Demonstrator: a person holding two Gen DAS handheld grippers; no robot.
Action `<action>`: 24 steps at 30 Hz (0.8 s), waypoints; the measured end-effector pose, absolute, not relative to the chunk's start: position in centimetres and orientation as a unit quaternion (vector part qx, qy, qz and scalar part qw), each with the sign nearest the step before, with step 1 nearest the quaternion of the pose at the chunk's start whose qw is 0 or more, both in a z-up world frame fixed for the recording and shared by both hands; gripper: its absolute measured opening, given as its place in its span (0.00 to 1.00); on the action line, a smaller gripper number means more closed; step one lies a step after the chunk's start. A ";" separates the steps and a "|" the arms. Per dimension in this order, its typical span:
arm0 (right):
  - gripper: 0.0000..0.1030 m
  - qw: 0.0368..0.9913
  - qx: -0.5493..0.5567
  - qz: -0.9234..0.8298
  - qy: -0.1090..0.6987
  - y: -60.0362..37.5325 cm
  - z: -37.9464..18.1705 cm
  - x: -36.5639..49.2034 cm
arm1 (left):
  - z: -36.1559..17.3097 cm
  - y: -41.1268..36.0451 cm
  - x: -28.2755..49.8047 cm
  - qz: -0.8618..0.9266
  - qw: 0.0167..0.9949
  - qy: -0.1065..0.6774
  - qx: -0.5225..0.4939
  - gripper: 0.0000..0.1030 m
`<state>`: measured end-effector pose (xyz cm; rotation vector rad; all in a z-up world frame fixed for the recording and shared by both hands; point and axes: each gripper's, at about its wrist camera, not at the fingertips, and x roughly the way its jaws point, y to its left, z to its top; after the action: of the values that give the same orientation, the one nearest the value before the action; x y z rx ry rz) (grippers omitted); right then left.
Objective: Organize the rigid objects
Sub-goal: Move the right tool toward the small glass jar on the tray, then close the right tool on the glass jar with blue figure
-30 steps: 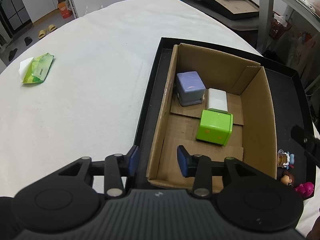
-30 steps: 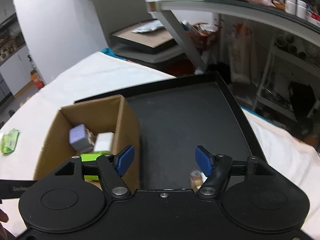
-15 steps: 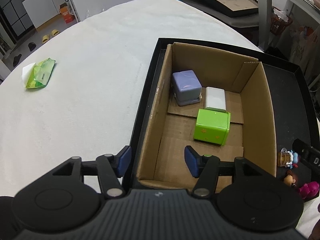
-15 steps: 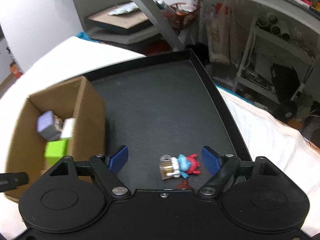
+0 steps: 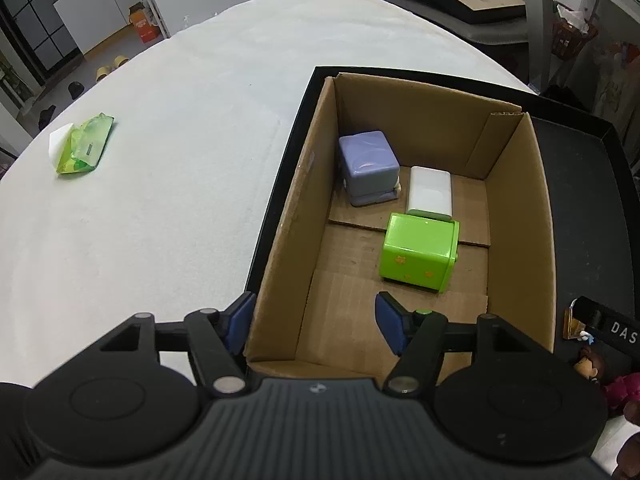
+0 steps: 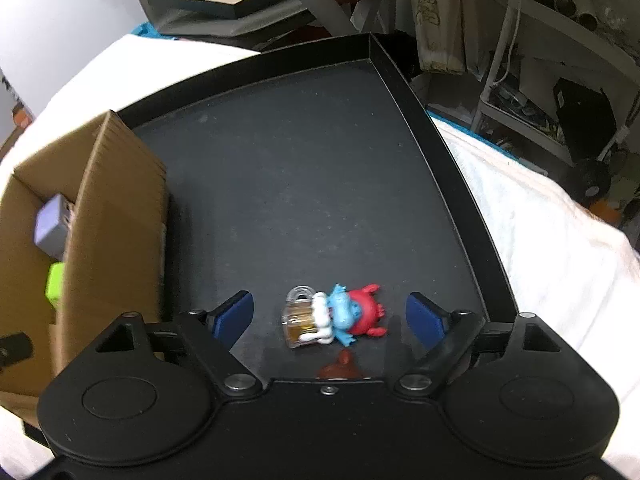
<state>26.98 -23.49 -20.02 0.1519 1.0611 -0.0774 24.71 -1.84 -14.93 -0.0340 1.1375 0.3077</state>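
White cloth covered the table (image 5: 168,184), and a shallow black tray (image 6: 452,168) sat at its right side with a storage-room clutter of shelves and frames behind. Against the tray's left rim stood an open cardboard box (image 5: 516,216). Inside the box, a lilac cube (image 5: 369,166) sat near the far left corner, a white block (image 5: 430,192) just beside it on the right, and a green cube (image 5: 418,252) touching the white block's near end, all resting on the box floor.

On the tray's bare floor near its front edge lay a small figurine (image 6: 334,316), blue and white with a red part on its right and a clear amber-filled piece on its left. A reddish-brown figure's tip showed just in front of it, mostly hidden.

Over that figurine hung the right gripper (image 6: 330,316), its jaws spread wide, one blue pad on either side and neither touching it. The left gripper (image 5: 314,322) was likewise spread wide and held nothing; its left pad was outside the box's left wall and its right pad inside, straddling that wall near the box's front left corner.

Well away near the table's left edge lay a green packet (image 5: 84,146).
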 end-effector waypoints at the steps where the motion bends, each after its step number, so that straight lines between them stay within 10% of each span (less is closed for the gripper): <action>1: 0.82 0.858 0.065 -0.039 0.508 -23.5 -20.3 27.1 | -14.9 -1.9 24.7 0.146 0.831 0.537 -0.014 0.63; 7: 0.82 0.853 0.046 -0.041 0.518 -23.4 -21.4 27.6 | -15.0 -2.1 24.9 0.153 0.829 0.537 -0.013 0.64; 11: 0.57 0.849 0.029 -0.047 0.525 -23.1 -22.1 27.5 | -15.0 -2.1 24.9 0.150 0.830 0.536 -0.015 0.64; 24: 0.57 0.884 0.031 -0.041 0.465 -22.5 -17.9 25.6 | -13.9 -1.8 24.3 0.132 0.840 0.525 -0.021 0.64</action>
<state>25.57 -22.53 -17.88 0.0645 0.9684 -0.0855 24.28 -1.80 -13.88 -0.0438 1.1100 0.2782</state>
